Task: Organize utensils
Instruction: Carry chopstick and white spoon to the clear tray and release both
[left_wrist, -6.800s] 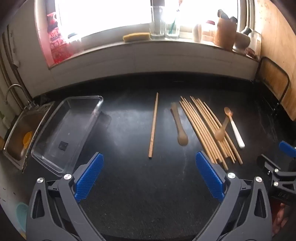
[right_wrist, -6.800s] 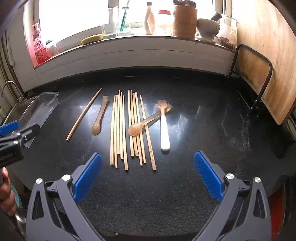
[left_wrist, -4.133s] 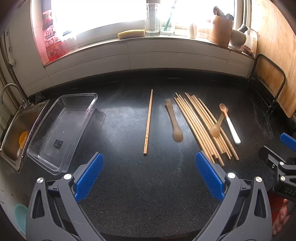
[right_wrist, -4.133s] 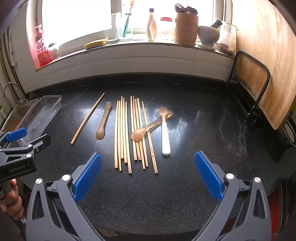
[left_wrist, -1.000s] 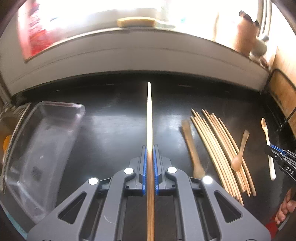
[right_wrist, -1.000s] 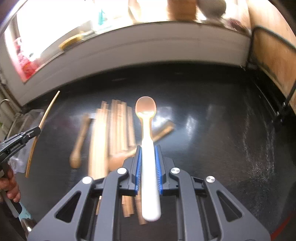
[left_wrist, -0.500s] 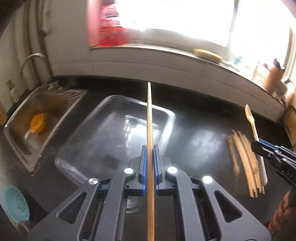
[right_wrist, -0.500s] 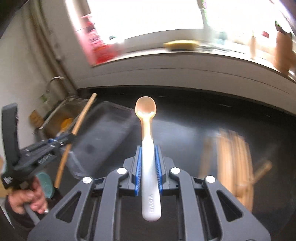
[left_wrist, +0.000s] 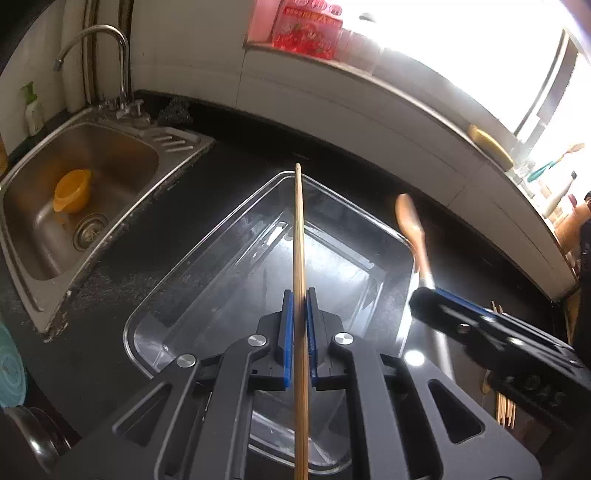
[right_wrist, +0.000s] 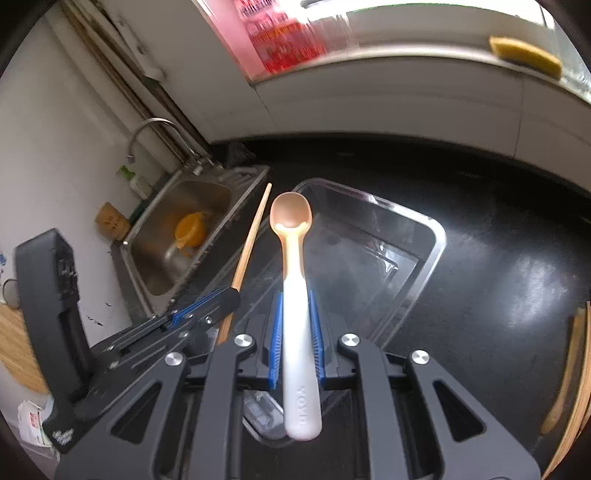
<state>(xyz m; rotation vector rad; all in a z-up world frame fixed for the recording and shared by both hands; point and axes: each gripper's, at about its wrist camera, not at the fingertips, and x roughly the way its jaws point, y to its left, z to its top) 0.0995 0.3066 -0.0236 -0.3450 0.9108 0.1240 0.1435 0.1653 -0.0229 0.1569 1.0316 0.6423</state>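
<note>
My left gripper (left_wrist: 298, 295) is shut on a long wooden chopstick (left_wrist: 299, 236) that points forward over the clear plastic tray (left_wrist: 207, 243). My right gripper (right_wrist: 295, 299) is shut on a spoon with a white handle and orange bowl (right_wrist: 292, 236), held above the same tray (right_wrist: 424, 266). Each gripper shows in the other view: the right one (left_wrist: 436, 306) at the tray's right side, the left one (right_wrist: 221, 299) with its chopstick (right_wrist: 251, 236) at the tray's left. The tray looks empty.
A steel sink (left_wrist: 55, 206) with an orange cup (left_wrist: 72, 190) and tap (left_wrist: 92, 37) lies left of the tray. More chopsticks (left_wrist: 504, 406) and a wooden spoon (right_wrist: 565, 373) lie on the black counter (right_wrist: 498, 258) to the right. A tiled sill runs behind.
Both grippers have swung further left and closer to the tray, carrying the chopstick and the spoon; both now hang over the tray.
</note>
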